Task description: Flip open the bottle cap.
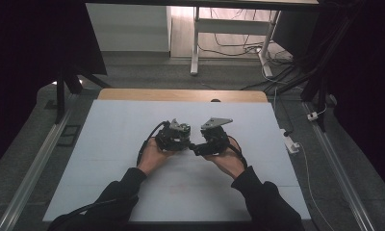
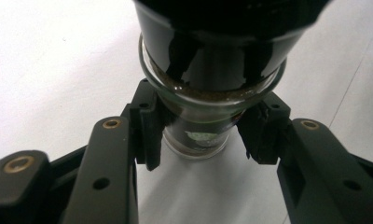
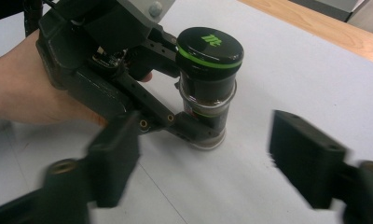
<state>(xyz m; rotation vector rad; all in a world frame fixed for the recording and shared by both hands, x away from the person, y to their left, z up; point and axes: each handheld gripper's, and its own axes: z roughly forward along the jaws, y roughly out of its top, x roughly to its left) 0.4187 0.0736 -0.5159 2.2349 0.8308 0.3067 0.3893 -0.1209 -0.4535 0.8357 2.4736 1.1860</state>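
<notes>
White table (image 1: 109,183) lies bare toward every edge. Mid-table, left gripper (image 2: 201,135) clamps an upright black-lidded jar (image 3: 208,88); right gripper (image 3: 212,158) faces it, jaws spread wide, holding nothing.

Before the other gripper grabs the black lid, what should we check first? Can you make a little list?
1. Jar standing upright on the table: ok.
2. Left gripper clamped on the jar's glass body, below the lid: ok.
3. Right gripper open wide enough for the lid: ok.
4. Right gripper lined up with the lid: not ok, its jaws sit lower, near the jar's base.
5. Lid screwed tight or loose: cannot tell.
</notes>
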